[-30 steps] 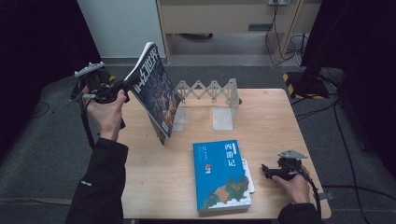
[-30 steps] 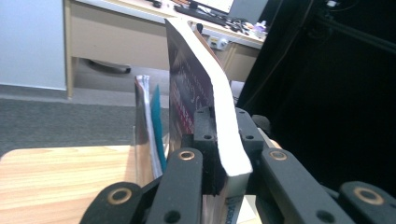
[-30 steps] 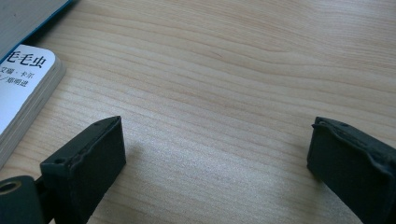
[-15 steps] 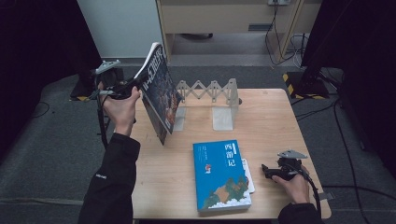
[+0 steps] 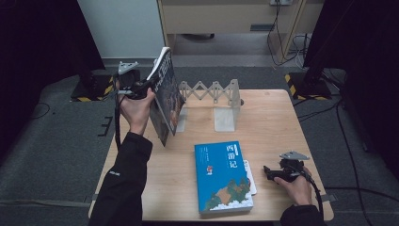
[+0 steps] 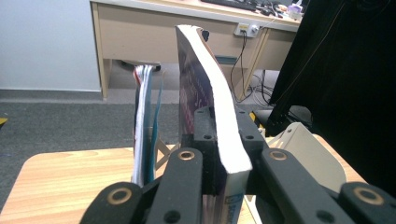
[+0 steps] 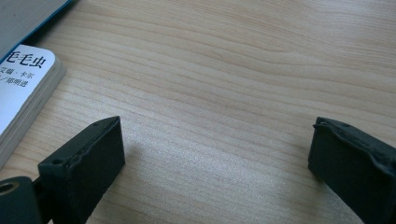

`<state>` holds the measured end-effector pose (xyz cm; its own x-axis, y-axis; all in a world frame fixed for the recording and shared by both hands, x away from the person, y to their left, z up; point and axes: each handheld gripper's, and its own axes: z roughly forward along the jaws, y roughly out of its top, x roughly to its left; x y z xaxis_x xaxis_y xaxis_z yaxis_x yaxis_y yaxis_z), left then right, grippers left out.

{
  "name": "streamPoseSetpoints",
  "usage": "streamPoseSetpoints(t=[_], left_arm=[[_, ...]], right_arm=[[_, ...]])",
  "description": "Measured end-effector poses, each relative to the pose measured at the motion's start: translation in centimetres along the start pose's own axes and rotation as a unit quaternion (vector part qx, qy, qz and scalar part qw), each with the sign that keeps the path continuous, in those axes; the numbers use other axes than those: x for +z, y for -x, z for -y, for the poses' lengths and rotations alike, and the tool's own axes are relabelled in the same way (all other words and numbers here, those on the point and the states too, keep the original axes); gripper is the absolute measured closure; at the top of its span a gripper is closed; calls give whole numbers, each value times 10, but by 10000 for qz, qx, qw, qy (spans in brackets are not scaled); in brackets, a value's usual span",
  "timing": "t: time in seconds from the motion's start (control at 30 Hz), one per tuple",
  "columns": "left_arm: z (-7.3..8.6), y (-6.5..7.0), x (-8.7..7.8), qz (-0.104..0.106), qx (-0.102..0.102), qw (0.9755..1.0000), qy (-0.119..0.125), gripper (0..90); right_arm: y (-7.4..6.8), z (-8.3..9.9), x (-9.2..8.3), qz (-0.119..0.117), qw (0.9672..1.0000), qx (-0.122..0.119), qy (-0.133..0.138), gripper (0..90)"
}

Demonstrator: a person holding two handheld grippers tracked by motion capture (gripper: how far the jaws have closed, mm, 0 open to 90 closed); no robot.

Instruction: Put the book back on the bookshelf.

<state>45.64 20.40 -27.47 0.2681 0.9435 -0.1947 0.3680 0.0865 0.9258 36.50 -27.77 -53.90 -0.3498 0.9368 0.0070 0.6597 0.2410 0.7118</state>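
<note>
- The wooden surface [image 5: 282, 122] carries everything; its near edge is cut off at the bottom of the high view by the person's sleeves.
- A dark-covered book [image 5: 165, 96] is held in the air above the surface's far left corner, tilted with its top leaning away from the person. In the left gripper view its white page edge [image 6: 219, 107] faces the camera, and the cover print is too steeply angled to read.
- A blue book [image 5: 221, 176] lies flat near the middle of the near edge, its cover bearing Chinese characters.
- A thinner white book [image 7: 23, 93] lies under the blue book's right side, mostly hidden; just its corner shows in the right gripper view.
- A pale expanding book rack [image 5: 211, 96] stands along the far edge; its left end is hidden behind the held book.
- The left gripper [image 5: 141, 89] has its jaws clamped on the dark-covered book's lower edge.
- The right gripper [image 5: 270, 172] rests near the surface's near right corner, just right of the blue book, jaws wide apart with bare wood between them.
</note>
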Motion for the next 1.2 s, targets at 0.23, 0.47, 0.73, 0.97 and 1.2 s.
streamPoseSetpoints(t=[0.23, 0.47, 0.73, 0.97, 1.2], left_arm=[[6, 3, 8, -130, 121, 9998, -24, 822], [9, 5, 17, -260, 176, 9995, -1, 822], [18, 3, 27, -394, 224, 9990, -50, 822], [24, 4, 32, -542, 396, 9977, -70, 822], [31, 4, 35, -543, 366, 9978, -67, 822]], right_arm=[[0, 0, 0, 1, 10000, 0, -19, 34], [0, 0, 0, -2, 10000, -9, -20, 33], [0, 0, 0, -6, 10000, -5, -22, 32], [0, -1, 0, 4, 10000, 8, -14, 31], [0, -1, 0, 4, 10000, -1, -18, 31]])
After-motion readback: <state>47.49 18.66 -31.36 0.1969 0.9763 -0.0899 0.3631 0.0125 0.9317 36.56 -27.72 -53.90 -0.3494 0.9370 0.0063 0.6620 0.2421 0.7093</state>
